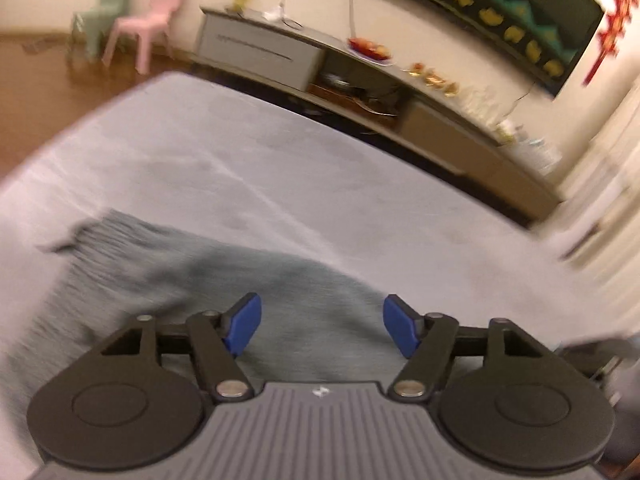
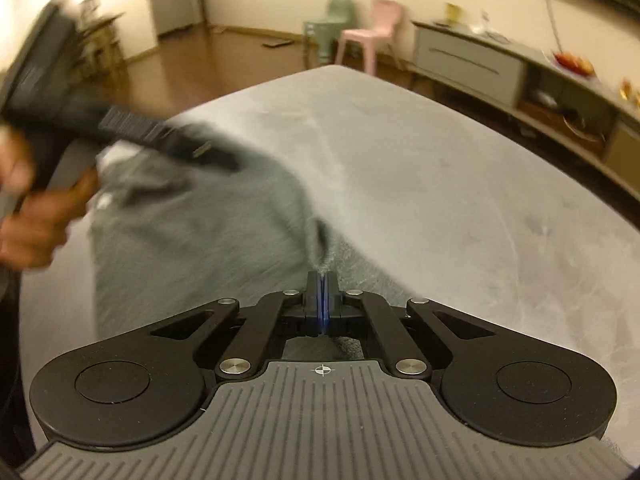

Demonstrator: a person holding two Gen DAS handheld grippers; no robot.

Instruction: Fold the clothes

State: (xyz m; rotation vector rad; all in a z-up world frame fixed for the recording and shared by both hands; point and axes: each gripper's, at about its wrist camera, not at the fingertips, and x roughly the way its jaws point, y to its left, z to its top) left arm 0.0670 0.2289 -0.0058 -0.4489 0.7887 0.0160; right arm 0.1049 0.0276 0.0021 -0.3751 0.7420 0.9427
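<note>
Two hand-held grippers are seen at work over one grey-green garment (image 2: 200, 232), which lies spread on a pale grey bed (image 2: 440, 168) in a living room. The right gripper (image 2: 322, 284) is shown with its jaws pressed together on a raised peak of the cloth, the fabric drawn up into a tented fold directly ahead of the jaws, while the rest of the garment trails away to the left of them. The left gripper (image 1: 322, 330) is shown with its jaws standing apart and nothing between the blue pads (image 1: 244, 322); the garment lies beneath and just beyond those jaws, stretching off to their left. In the right wrist view the left gripper is also caught, blurred, above the far left part of the cloth, held by a person's hand (image 2: 36, 220). A low media cabinet (image 1: 260, 52) and two small chairs are visible well beyond the bed.

Judged from this, the step in hand is the gathering of edges for a fold: one point has been secured and the second has not yet been taken. The next move appears to call for the open jaws to be lowered onto a matching edge and closed, so that both points can be lifted and carried over evenly without bunching.
</note>
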